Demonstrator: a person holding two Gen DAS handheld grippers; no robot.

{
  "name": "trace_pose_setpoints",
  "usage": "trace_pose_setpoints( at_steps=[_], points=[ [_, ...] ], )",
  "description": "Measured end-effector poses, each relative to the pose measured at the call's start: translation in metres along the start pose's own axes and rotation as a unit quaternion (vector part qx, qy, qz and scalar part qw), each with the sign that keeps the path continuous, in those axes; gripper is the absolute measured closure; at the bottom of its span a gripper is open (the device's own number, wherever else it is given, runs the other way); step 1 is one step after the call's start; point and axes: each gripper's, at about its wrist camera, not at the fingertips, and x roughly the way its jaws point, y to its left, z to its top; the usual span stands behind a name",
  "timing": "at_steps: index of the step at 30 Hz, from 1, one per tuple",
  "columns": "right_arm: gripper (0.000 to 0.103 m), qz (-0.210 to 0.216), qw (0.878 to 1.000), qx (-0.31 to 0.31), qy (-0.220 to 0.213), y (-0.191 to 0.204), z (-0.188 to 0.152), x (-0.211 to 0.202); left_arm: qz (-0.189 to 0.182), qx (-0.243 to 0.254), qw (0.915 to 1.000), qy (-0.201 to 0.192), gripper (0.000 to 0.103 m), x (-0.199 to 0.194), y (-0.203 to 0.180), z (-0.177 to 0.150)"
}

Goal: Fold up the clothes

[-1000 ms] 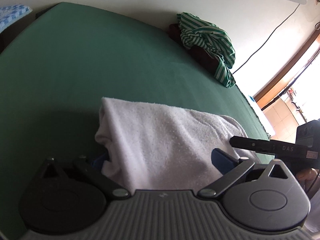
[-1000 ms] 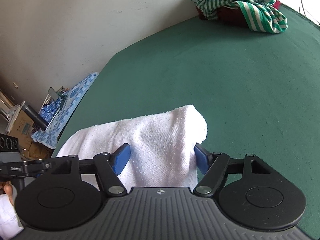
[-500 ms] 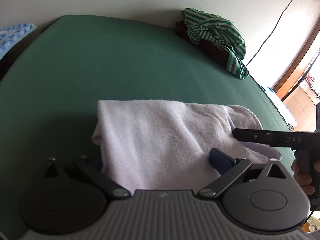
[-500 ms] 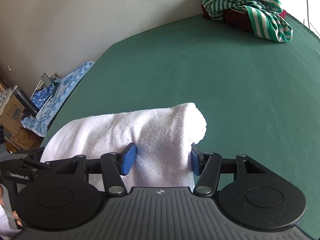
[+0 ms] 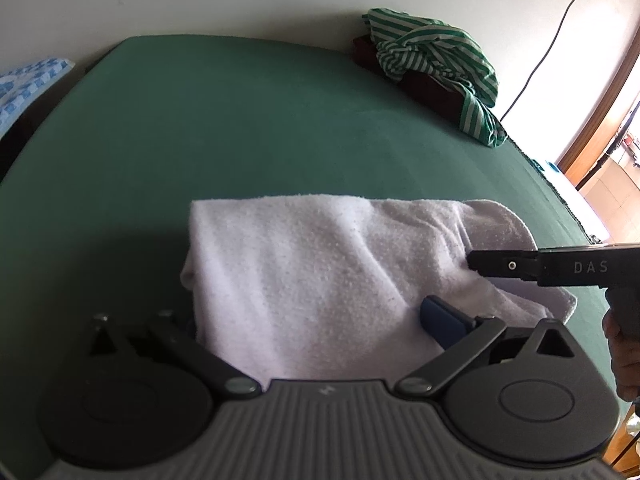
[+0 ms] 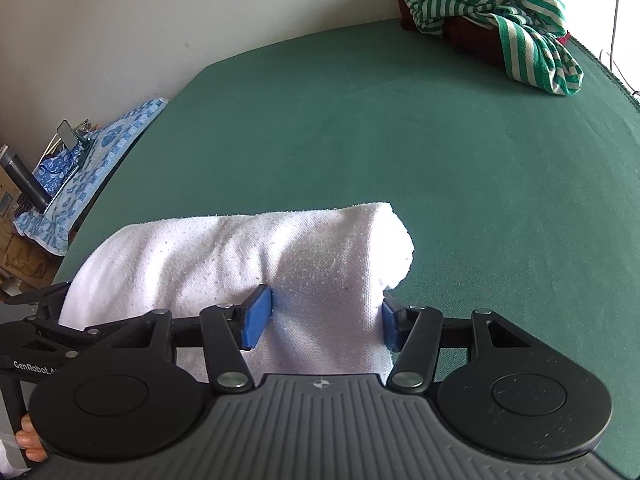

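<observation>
A white towel lies folded on the green table; it also shows in the right wrist view. My left gripper straddles the towel's left end with jaws wide apart; the left pad is hidden under cloth. My right gripper straddles the towel's right end, blue pads pressing into the cloth on both sides without closing. The right gripper's finger shows at the right of the left wrist view.
A green-and-white striped garment is heaped on a dark object at the table's far right corner, also seen in the right wrist view. A blue patterned cloth lies beyond the table's left edge, by cardboard boxes.
Both grippers have lowered and moved forward over the towel. The right gripper's jaws have narrowed around the towel's end. The towel now lies flatter.
</observation>
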Motion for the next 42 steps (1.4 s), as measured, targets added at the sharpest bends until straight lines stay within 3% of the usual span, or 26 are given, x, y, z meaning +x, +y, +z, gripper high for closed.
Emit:
trace_pose_setpoints(
  at_steps=[26,32,35,40,42],
  points=[
    [0.039,0.023,0.999,-0.014,0.023,-0.007,0.004,0.000,0.043,-0.030,0.9986,-0.011,0.002,-0.001,0.000,0.001],
    [0.043,0.036,0.999,-0.017,0.019,-0.012,0.001,-0.003,0.033,-0.074,0.9966,-0.014,0.024,-0.011,0.007,0.001],
    [0.047,0.042,0.999,-0.019,0.017,-0.014,0.000,-0.004,0.029,-0.104,0.9937,-0.027,0.030,-0.017,0.009,-0.003],
    [0.056,0.053,0.998,-0.017,0.013,-0.020,-0.002,-0.006,0.025,-0.146,0.9877,-0.051,0.053,-0.026,0.015,-0.007],
    [0.059,0.058,0.998,-0.010,0.014,-0.023,-0.002,-0.007,0.022,-0.156,0.9860,-0.055,0.056,-0.027,0.019,-0.008]
  ],
)
